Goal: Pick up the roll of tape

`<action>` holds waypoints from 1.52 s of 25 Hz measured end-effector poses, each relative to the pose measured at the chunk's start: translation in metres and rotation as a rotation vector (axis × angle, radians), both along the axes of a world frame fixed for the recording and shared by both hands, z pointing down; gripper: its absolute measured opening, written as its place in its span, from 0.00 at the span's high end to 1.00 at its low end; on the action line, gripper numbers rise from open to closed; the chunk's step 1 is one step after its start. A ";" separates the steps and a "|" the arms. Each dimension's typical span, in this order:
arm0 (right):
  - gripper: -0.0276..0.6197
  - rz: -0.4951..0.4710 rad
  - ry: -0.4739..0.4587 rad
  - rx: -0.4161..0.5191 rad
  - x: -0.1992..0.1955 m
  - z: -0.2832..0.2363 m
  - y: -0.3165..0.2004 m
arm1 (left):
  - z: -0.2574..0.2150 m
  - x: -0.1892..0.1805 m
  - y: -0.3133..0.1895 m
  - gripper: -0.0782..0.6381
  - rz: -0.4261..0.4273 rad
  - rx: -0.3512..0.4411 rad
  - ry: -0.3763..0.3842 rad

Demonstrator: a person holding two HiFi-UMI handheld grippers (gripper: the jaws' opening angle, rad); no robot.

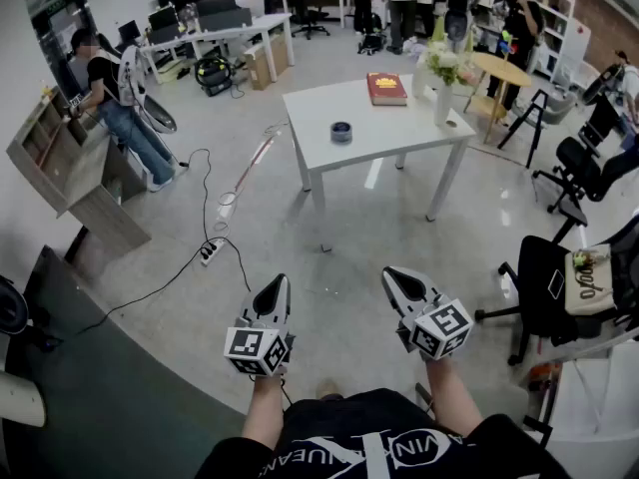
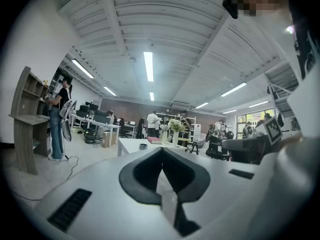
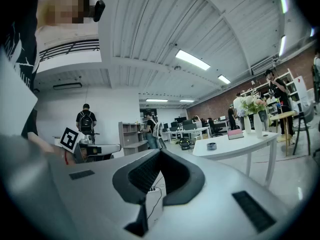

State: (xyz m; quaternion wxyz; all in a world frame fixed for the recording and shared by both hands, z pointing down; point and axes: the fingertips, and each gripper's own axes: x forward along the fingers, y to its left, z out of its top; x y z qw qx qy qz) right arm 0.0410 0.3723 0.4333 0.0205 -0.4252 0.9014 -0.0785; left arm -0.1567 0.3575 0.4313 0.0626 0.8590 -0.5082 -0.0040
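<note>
Roll of tape (image 1: 341,132), a small dark grey ring, is lying flat on the near left part of the white square table (image 1: 399,133), way across the floor from the person. My guess is it's light and stiff, basically a cardboard core with tape wound on, so no crushing worries, though the smooth outer wrap could be a bit slippery. I'd either pinch it across the outside or drop one jaw into the hole and clamp the wall. A red hardcover book (image 1: 386,89) and a white vase of flowers (image 1: 442,78) sit further back on the table, well apart from it. The left gripper (image 1: 279,281) and right gripper (image 1: 392,274) are both held level out front, jaws closed tip to tip with nothing between them, nowhere near the tape yet.
</note>
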 end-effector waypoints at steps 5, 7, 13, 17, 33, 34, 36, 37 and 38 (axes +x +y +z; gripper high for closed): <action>0.94 -0.007 0.004 -0.002 -0.002 0.003 -0.003 | 0.004 0.002 -0.002 0.89 0.003 -0.004 -0.002; 0.94 -0.007 -0.001 -0.006 -0.002 0.004 -0.003 | 0.007 0.001 -0.002 0.89 0.002 -0.010 -0.005; 0.94 0.000 -0.007 -0.025 -0.005 0.008 -0.006 | 0.006 -0.004 -0.006 0.89 0.005 -0.016 0.010; 0.94 0.014 -0.017 -0.029 -0.007 0.009 -0.013 | 0.005 -0.008 -0.015 0.89 0.015 -0.013 0.013; 0.77 0.191 -0.104 -0.063 -0.017 0.017 -0.060 | 0.014 -0.043 -0.068 0.89 0.098 -0.020 0.008; 0.77 0.194 -0.104 -0.067 -0.017 0.017 -0.063 | 0.015 -0.043 -0.071 0.89 0.103 -0.025 0.008; 0.76 0.198 -0.107 -0.071 -0.014 0.018 -0.070 | 0.018 -0.041 -0.077 0.89 0.110 -0.032 0.009; 0.76 0.198 -0.111 -0.072 -0.013 0.020 -0.075 | 0.020 -0.039 -0.081 0.89 0.112 -0.034 0.010; 0.76 0.197 -0.114 -0.072 -0.011 0.021 -0.081 | 0.023 -0.038 -0.086 0.89 0.115 -0.037 0.011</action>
